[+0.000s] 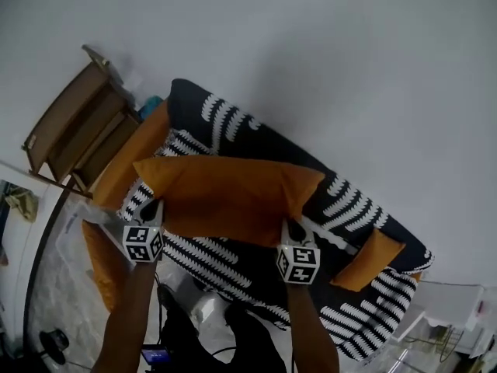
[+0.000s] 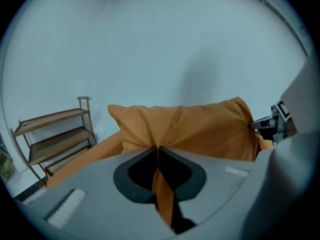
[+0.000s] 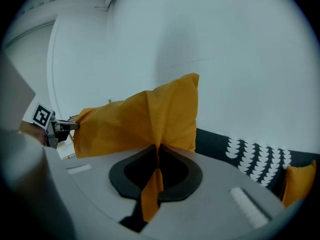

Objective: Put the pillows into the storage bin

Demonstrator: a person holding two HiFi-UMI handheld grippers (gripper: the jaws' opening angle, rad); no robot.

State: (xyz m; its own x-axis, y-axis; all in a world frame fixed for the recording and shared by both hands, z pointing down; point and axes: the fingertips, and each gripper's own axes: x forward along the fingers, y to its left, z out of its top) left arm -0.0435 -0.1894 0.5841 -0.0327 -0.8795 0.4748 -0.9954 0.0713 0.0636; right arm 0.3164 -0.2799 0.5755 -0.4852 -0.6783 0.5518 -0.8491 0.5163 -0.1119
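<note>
The left tool (image 2: 158, 153) has its jaws pressed together on a fold of orange fabric. A strip of the cloth runs down between them, and the orange pillow (image 2: 190, 129) bunches up just beyond the tips. The right tool (image 3: 158, 153) is pinching the same pillow in the same way, with a gathered pleat of the cover caught between its closed jaws and a tail of fabric hanging below.

In the head view, the left tool (image 1: 153, 207) grips the pillow's near edge close to its left corner. The right tool (image 1: 291, 228) grips that edge close to the right corner. The pillow (image 1: 225, 191) stretches between them, lifted clear above the sofa (image 1: 233, 127). The sofa is black with white patterning and stands against a pale wall (image 1: 349, 61).

A small orange cushion (image 1: 370, 259) lies on the sofa seat to the right, well apart from the held pillow. A long orange cushion (image 1: 128, 158) lies along the sofa's left end. Beyond it stands a wooden shelf (image 1: 74, 134) against the wall. Below the left tool is what looks like a clear-walled bin (image 1: 71, 231) with more orange fabric inside it.
</note>
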